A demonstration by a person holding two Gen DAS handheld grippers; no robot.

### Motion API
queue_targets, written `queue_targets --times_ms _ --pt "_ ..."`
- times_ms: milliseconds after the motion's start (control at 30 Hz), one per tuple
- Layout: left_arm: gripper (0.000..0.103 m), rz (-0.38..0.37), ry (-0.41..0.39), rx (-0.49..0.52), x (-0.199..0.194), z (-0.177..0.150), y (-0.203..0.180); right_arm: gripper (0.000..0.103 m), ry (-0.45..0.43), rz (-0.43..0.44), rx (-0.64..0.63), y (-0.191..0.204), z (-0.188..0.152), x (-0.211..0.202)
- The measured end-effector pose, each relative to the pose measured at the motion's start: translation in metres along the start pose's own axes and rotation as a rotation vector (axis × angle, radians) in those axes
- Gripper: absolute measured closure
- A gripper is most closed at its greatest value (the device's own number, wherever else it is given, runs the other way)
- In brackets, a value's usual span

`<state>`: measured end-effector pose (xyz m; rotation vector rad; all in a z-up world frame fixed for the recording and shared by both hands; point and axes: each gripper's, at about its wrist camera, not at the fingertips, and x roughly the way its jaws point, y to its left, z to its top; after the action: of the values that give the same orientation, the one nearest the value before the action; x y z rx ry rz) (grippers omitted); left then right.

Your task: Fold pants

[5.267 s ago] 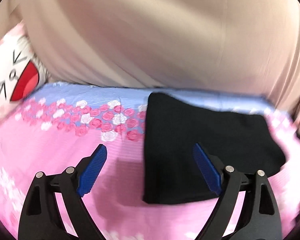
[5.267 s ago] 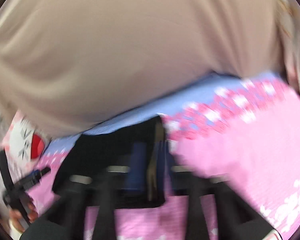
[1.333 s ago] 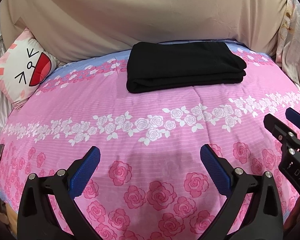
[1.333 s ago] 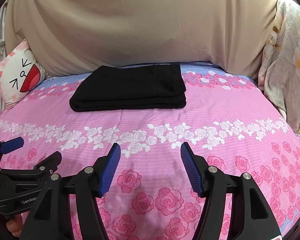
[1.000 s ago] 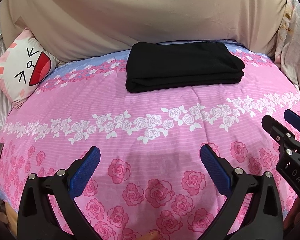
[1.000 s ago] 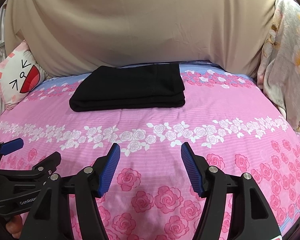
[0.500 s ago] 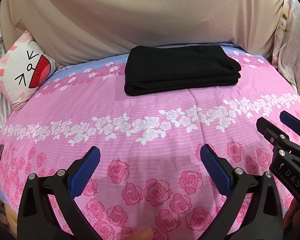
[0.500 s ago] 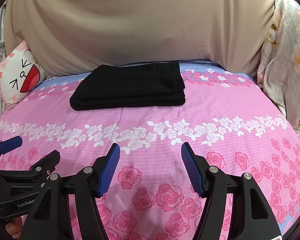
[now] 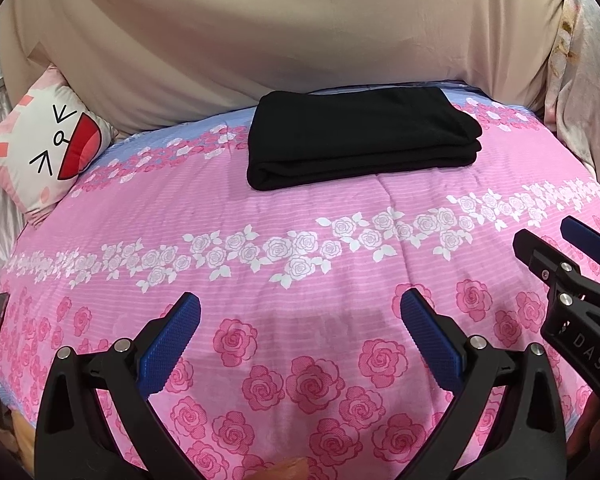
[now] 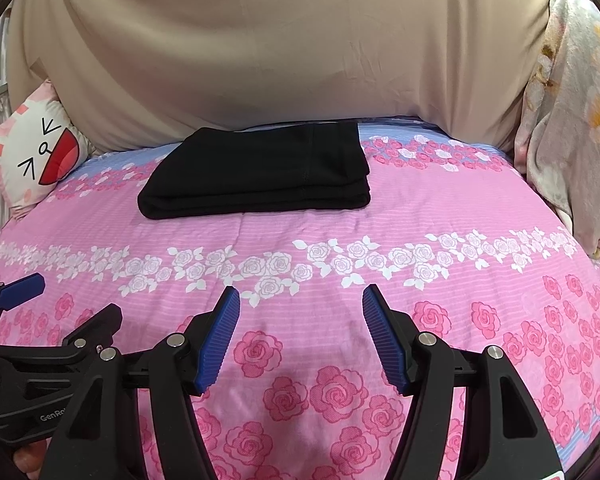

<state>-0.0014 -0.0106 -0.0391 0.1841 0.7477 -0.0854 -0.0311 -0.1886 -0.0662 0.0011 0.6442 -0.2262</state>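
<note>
The left gripper (image 9: 300,320) hangs low over the near part of the bed with its 2 blue ribbed pads spread wide and nothing between them. The right gripper (image 10: 300,320) sits just beside it at the same height, its pads likewise apart and empty.

Well beyond both, at the far edge of the bed, lie the black folded pants (image 9: 360,140), a flat rectangular stack of several layers, with rounded fold edges facing the near side. The fold looks finished, so the task appears essentially done.

The main risk from here is judged to be disturbance. A gripper reaching back in could snag the top layer and slide it off the stack, since the soft cloth has only its own weight holding it. The quilt gives underfoot too, so any push nearby could tilt the pile.

The surface is a pink rose-print bedspread (image 9: 300,240) with a white flower band and a blue strip at the far side. A white cat-face cushion (image 9: 48,148) leans at far left, a beige draped sheet (image 10: 280,40) covers the back, and a pale floral blanket (image 10: 572,120) hangs at right.
</note>
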Motion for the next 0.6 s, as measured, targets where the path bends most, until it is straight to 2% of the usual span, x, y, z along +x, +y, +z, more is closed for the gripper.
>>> queue_targets --times_ms 600 --pt "0.005 -0.006 -0.002 0.013 0.0001 -0.0009 -0.0004 0.041 0.004 -0.001 -0.002 0.0000 -0.0013 0.0019"
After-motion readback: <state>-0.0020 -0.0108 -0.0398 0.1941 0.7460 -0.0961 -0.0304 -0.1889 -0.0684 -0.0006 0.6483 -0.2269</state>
